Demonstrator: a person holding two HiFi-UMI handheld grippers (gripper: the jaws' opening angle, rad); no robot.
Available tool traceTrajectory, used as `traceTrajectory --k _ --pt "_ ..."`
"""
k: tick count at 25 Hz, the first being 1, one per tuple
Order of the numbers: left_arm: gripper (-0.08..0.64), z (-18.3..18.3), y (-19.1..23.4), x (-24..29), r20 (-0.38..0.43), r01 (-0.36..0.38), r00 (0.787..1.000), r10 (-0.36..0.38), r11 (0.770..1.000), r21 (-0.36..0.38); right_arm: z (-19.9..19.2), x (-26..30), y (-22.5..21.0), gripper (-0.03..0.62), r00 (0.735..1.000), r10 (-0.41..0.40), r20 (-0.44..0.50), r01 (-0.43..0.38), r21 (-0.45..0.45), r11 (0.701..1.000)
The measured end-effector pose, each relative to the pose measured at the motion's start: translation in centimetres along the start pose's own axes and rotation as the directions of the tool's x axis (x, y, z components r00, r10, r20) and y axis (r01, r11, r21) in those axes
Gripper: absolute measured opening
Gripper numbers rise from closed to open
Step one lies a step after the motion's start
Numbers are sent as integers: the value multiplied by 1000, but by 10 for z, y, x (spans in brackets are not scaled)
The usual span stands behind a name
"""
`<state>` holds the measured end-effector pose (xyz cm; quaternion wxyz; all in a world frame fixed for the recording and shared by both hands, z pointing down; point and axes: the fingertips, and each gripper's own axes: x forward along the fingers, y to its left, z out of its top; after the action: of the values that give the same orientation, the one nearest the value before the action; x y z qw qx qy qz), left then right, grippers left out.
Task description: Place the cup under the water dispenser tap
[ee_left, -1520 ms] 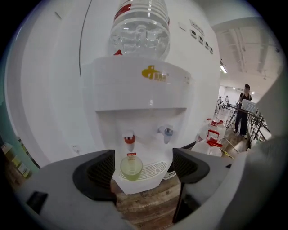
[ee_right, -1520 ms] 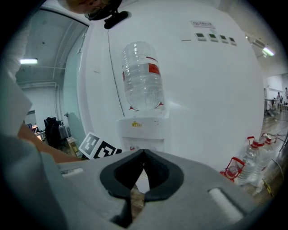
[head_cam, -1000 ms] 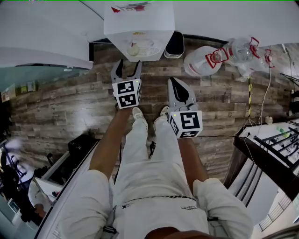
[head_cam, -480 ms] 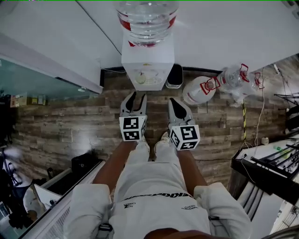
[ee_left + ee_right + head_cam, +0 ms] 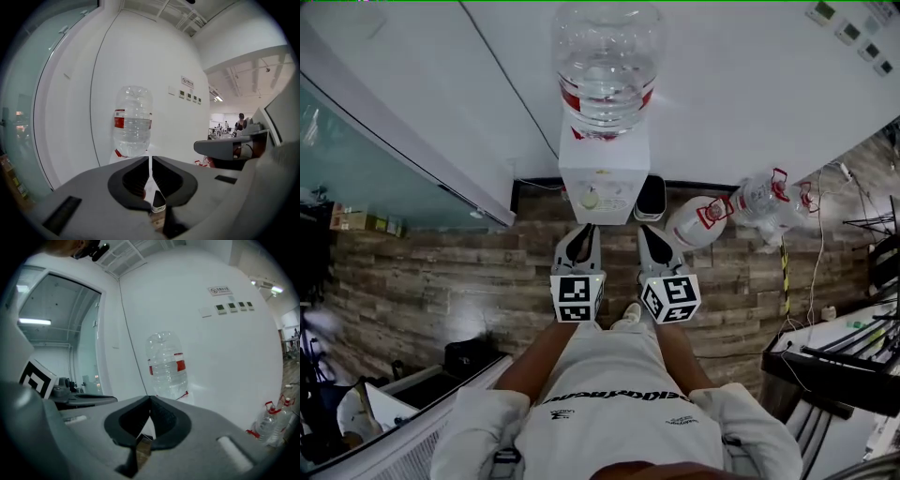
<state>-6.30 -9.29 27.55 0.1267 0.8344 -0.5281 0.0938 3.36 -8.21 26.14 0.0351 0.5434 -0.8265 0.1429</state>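
White wall (image 5: 750, 84) at rear, carrying a row of small switch panels (image 5: 233, 306). Frosted glass partition (image 5: 356, 159) adjoins it at left. Wood-plank floor (image 5: 441, 272), glossy with reflected light, meets the wall at a dark skirting (image 5: 539, 184). Ceiling strip lights (image 5: 218, 98) illuminate the open office at right.

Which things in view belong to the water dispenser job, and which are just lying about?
Job: water dispenser; pale round thing on its tray, possibly the cup.
Lying about: black bin; spare bottle on the floor; second spare bottle.
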Motion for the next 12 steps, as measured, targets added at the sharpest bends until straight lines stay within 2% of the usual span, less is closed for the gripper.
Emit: traceTrajectory --k 3,12 --pt "-2 11 -2 -10 18 -3 1000 3 1000 -13 7 -3 10 -2 1000 25 10 -25 -4 1000" --pt "-3 30 -15 -30 68 -9 998 11 1000 -23 16 -21 17 -2 999 45 25 -44 -28 999"
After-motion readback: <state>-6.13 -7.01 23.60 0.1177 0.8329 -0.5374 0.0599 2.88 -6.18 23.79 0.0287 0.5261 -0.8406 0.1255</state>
